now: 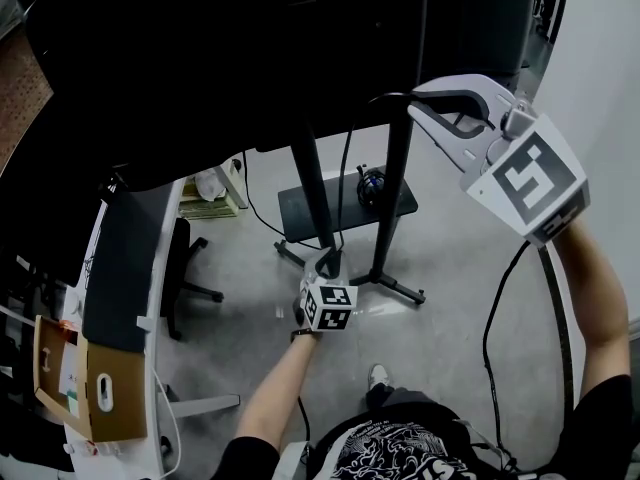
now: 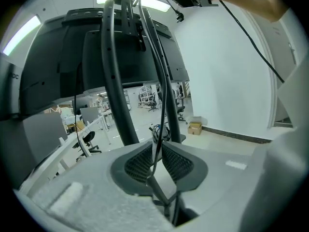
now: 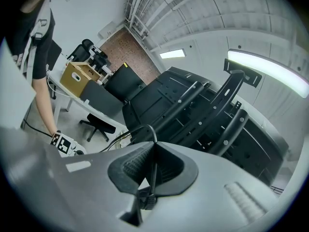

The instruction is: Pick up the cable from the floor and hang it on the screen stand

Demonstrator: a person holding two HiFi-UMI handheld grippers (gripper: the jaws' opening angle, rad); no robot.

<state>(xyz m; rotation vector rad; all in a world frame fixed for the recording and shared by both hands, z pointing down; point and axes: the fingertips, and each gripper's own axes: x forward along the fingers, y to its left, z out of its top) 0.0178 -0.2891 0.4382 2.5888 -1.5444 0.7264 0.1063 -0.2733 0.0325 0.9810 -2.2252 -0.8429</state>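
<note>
Since the cable (image 1: 485, 338) is to be hung on the screen stand (image 1: 313, 183), the relation that matters is taken from the right hand-held gripper (image 1: 418, 104). The stand's upper brackets lie just ahead of its tips and a little above, behind the dark screen (image 1: 230, 48), so this raised hand is judged the nearer one for the hanging. The cable's long axis is run roughly upright, from these jaws down beside the stand's posts to the left hand-held gripper (image 1: 328, 260), and a loose tail is seen below and behind the right one, trailing toward the floor (image 1: 450, 268). The right jaws are closed to a narrow slit, and the cable is pinched between their ribbed pads. The left jaws are held slightly wider. The cable is threaded between them, yet a gap is seen beside it, so it is judged to be guided rather than clamped.
</note>
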